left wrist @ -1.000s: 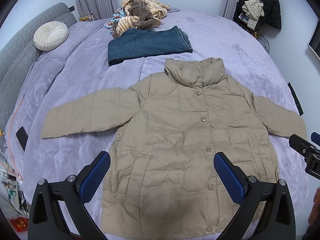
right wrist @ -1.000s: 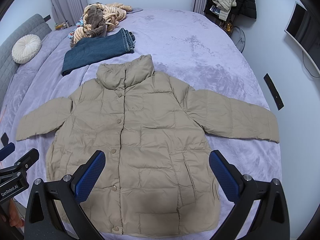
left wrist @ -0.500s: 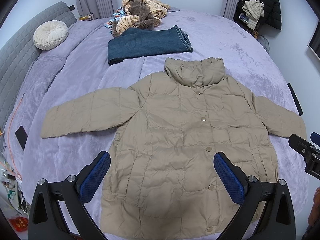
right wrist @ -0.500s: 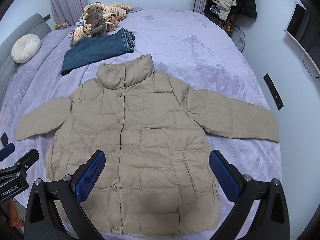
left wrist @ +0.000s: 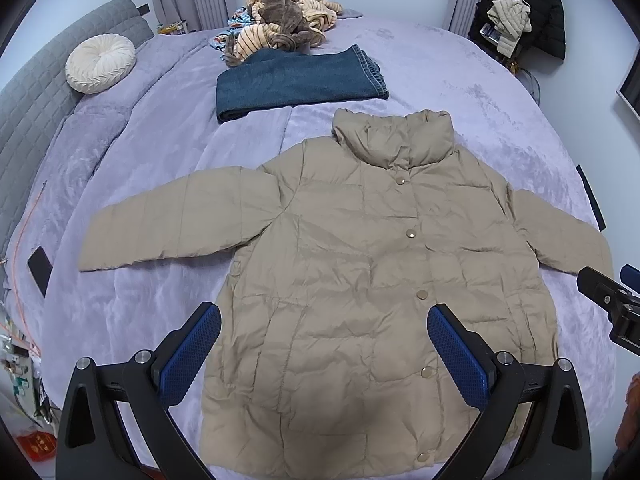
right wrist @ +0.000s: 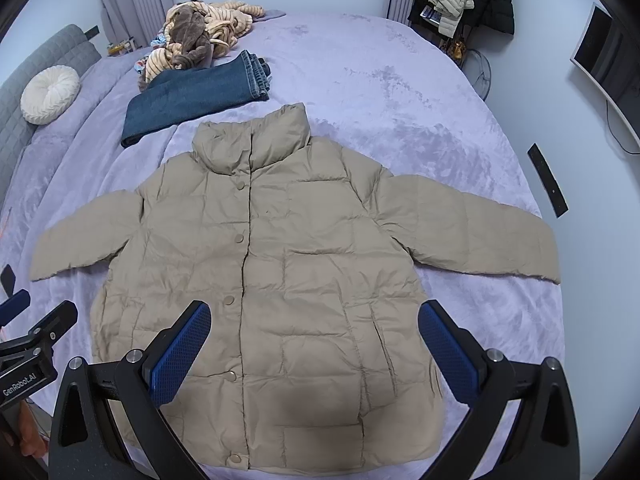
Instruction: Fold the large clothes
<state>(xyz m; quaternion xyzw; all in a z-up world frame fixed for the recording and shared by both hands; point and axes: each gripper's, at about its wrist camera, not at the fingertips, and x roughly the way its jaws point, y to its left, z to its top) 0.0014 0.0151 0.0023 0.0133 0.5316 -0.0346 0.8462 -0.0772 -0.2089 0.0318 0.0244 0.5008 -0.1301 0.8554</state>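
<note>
The beige puffer jacket lies flat and buttoned on the bed, front up, collar toward the window end, both sleeves spread out to the sides. Nothing is folded yet, so this looks like the very start: the garment is laid out and the first fold is still to come.

Both tools hover above the jacket's hem. The left gripper has its jaws spread wide and holds nothing; the right gripper is likewise wide and empty.

The next move, I would judge, is to go to a sleeve cuff on each side of the jacket, pinch it, and carry it across the chest. The padding is thick and slippery, so a deep bite on the cuff would help.

Beyond the jacket's collar lie folded jeans, well apart, and past them a heap of striped clothes. A round white cushion sits far off the left sleeve. A dark flat thing, perhaps a phone, lies beyond the left cuff. Nothing lies on the jacket itself.
</note>
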